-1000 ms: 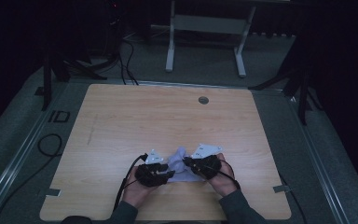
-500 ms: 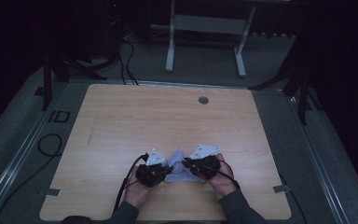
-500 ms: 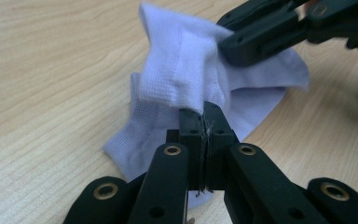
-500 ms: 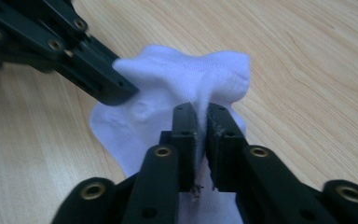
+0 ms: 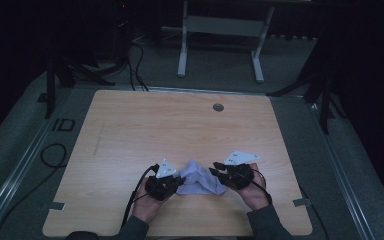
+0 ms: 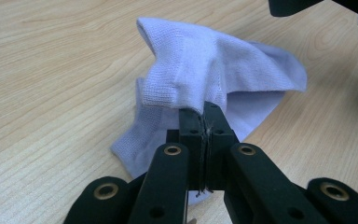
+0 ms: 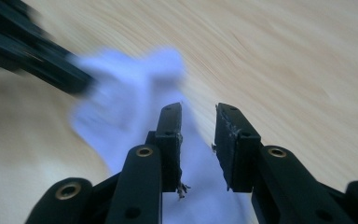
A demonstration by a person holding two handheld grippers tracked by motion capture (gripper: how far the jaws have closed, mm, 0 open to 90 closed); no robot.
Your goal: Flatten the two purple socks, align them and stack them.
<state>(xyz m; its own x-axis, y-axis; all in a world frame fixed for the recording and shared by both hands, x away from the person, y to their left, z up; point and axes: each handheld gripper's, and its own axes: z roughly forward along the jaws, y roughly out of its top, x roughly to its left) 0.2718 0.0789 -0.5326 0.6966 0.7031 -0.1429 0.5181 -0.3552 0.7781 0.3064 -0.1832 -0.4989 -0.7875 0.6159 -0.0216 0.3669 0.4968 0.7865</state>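
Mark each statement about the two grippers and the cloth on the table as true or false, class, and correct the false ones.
1. The left gripper is shut on the pale lilac cloth. True.
2. The right gripper is clamped on the cloth. False: its jaws stand apart with a gap between them.
3. The cloth lies between the two grippers on the wooden table. True.
4. The cloth lies spread out flat. False: it is bunched and partly lifted at the left gripper.
5. A round grommet sits near the table's far edge. True.
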